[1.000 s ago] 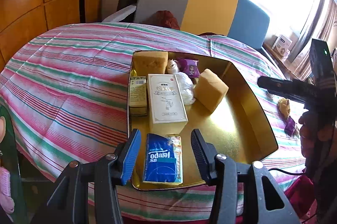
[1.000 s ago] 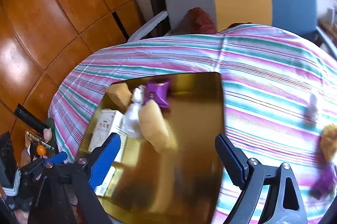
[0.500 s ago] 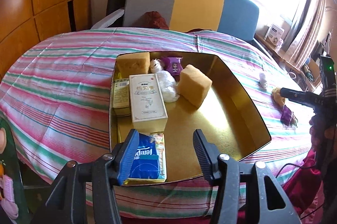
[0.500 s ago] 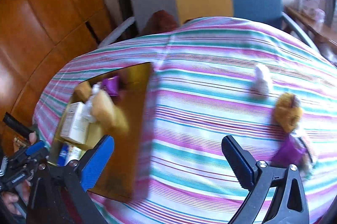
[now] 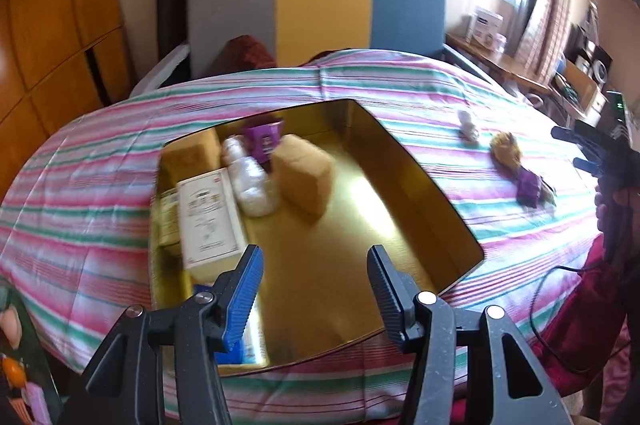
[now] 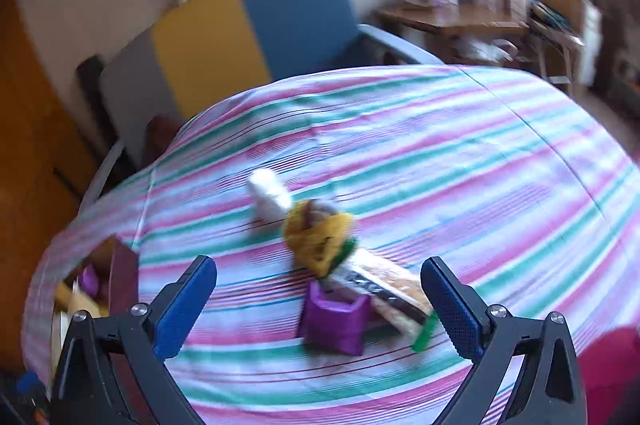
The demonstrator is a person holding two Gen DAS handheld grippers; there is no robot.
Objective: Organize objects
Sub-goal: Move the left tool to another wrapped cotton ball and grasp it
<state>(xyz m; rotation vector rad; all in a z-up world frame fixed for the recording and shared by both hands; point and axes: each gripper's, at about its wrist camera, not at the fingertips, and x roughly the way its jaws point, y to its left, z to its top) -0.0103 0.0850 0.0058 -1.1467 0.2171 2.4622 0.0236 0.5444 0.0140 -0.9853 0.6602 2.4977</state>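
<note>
A gold tray (image 5: 400,225) lies on the striped cloth. It holds a white box (image 5: 208,217), two tan blocks (image 5: 304,177), a purple packet (image 5: 264,139), a white wrapped item (image 5: 252,185) and a blue tissue pack (image 5: 236,349). My left gripper (image 5: 314,257) hangs open over the tray's near bare floor, with nothing between its fingers. My right gripper (image 6: 318,265) stands wide open above loose items on the cloth: a yellow packet (image 6: 316,237), a purple packet (image 6: 334,321), a long clear-wrapped item (image 6: 384,289) and a small white piece (image 6: 268,193). No pad touches any of them.
A grey, yellow and blue chair (image 5: 320,9) stands behind the table. Wooden cabinets (image 5: 48,45) fill the left side. A cluttered side table (image 6: 460,21) sits by the window at the right. The tray's corner (image 6: 120,261) shows at the left of the right wrist view.
My right gripper swung right, away from the tray to the loose items, and its jaws widened. My left gripper shifted right off the blue tissue pack and opened a little more.
</note>
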